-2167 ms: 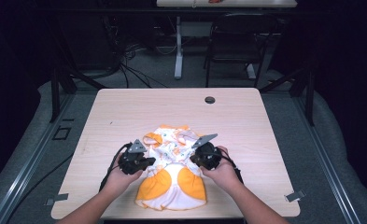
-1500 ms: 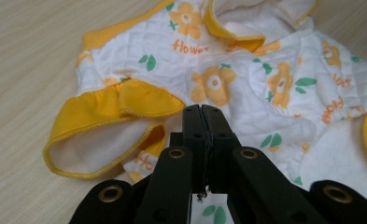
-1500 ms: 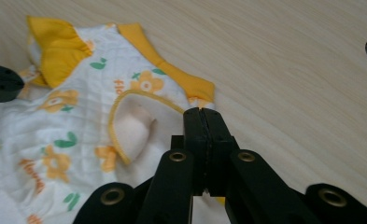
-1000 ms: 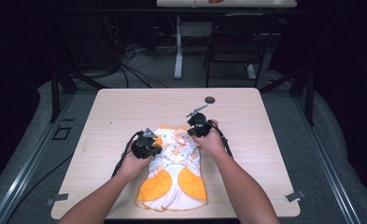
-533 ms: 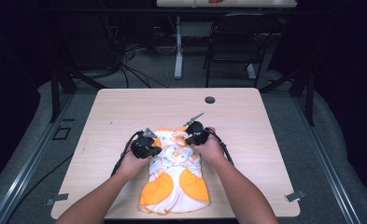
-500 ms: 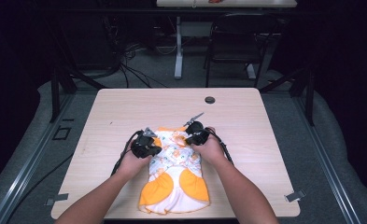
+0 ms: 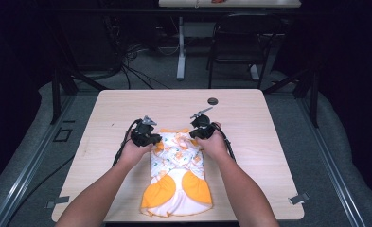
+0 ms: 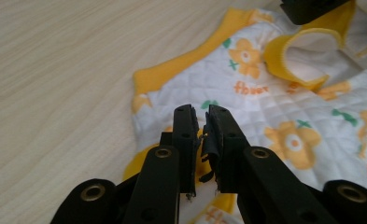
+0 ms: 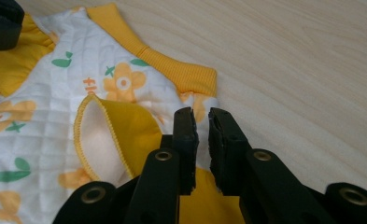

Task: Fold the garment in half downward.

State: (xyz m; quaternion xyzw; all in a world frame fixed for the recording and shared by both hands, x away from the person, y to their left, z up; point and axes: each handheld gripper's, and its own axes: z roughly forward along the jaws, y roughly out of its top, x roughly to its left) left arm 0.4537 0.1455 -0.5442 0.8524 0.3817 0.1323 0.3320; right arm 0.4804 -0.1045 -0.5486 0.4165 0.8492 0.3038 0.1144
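Small dark disc on wooden table, chair beyond

**Two arms reaching forward, grippers side by side**

Both forearms are stretched toward 12 o'clock. The left gripper is held at about 11 o'clock and the right gripper at about 1 o'clock. On each one, the two black jaws are kept nearly closed, with a thin gap seen between them.
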